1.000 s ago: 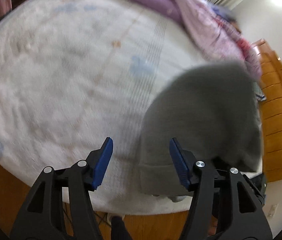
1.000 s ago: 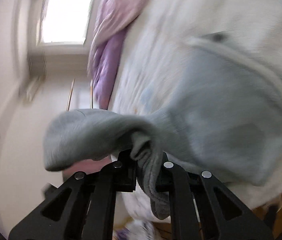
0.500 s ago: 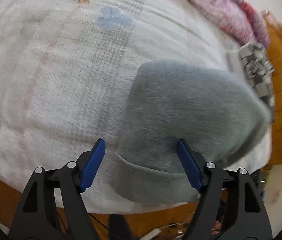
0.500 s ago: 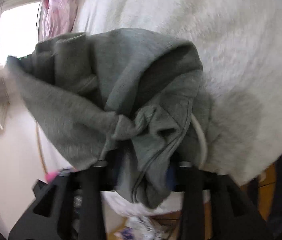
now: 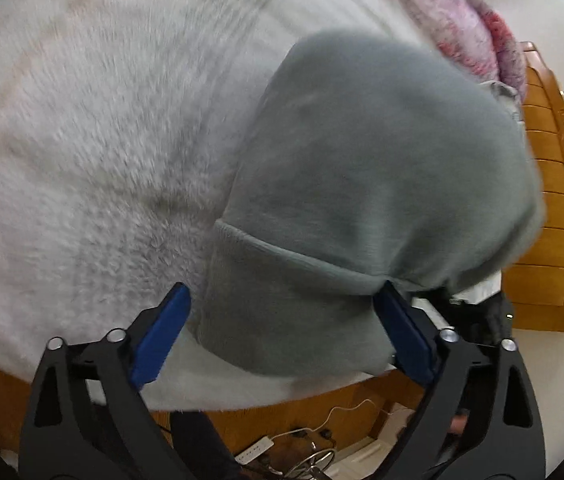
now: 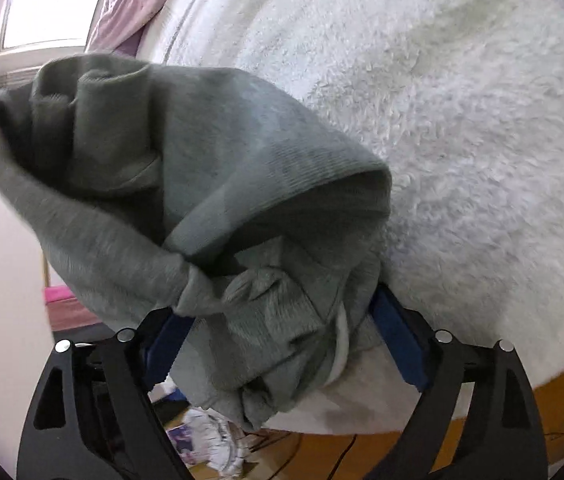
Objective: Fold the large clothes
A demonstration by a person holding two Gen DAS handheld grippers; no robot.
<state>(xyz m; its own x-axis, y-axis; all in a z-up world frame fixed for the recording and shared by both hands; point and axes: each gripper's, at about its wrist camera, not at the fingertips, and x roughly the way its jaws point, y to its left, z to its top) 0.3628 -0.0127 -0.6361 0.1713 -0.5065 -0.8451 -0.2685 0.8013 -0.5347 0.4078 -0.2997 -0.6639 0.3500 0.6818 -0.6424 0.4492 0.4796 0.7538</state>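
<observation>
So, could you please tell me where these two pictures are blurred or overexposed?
Left wrist view: the fluffy white blanket streaks with motion blur, and the grey sweatshirt has smeared edges. Right wrist view: the window is blown out; the sweatshirt's left edge blurs.

No text, labels or numbers — none legible

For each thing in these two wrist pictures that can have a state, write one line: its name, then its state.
left gripper: open, jaws just opened, ribbed hem lying loose between them.
right gripper: open, jaws just opened, bunched cloth between them.
grey sweatshirt: folded over, resting on the bed, its end bunched at the right gripper.
white fluffy blanket: spread flat over the bed.
pink quilt: crumpled at the far side.
</observation>
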